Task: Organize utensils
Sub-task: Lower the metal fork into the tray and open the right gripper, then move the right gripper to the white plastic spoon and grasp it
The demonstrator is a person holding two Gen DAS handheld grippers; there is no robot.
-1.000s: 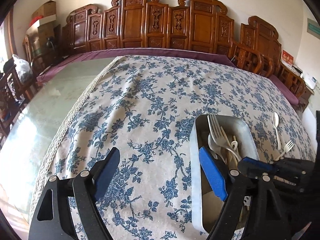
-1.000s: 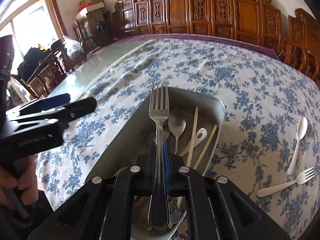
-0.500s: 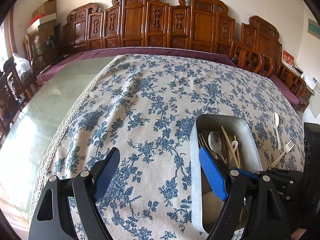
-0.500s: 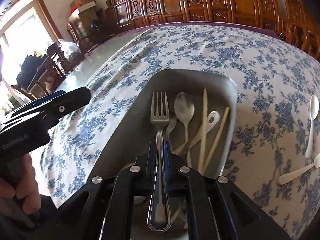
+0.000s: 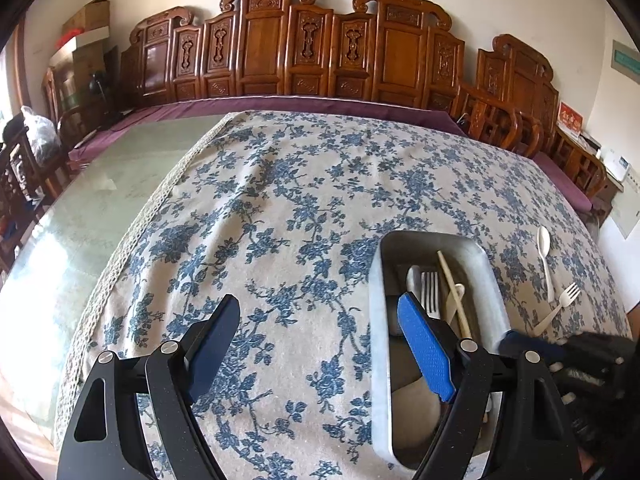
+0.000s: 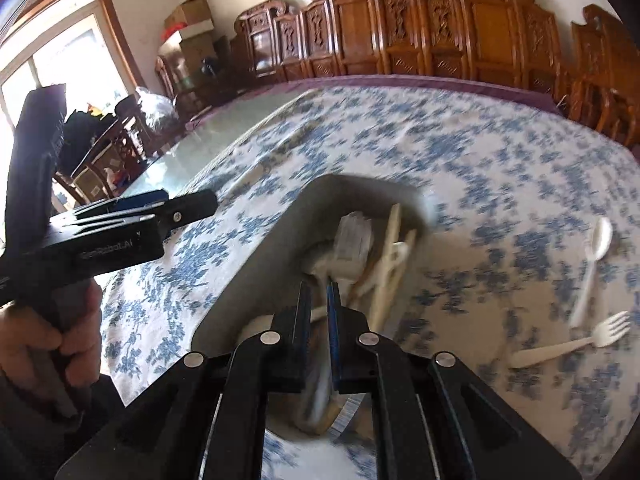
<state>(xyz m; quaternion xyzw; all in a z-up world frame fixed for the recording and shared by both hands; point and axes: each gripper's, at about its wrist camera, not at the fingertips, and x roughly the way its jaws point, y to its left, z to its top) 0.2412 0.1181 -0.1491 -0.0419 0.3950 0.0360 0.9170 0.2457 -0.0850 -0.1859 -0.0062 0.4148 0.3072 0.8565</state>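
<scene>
Right wrist: metal fork [image 6: 352, 236] now lower in tray [image 6: 256, 272].

Only faint pale lettering shows on the left gripper [image 6: 176, 210] body, too blurred to read.

Right gripper [image 6: 318, 300] fingers [image 6: 334, 320] above metal tray [image 6: 256, 276].

Both grippers low, side by side

Left gripper [image 5: 320, 344] gaped wide; right gripper [image 6: 318, 300] stood slightly parted, near right.
</scene>
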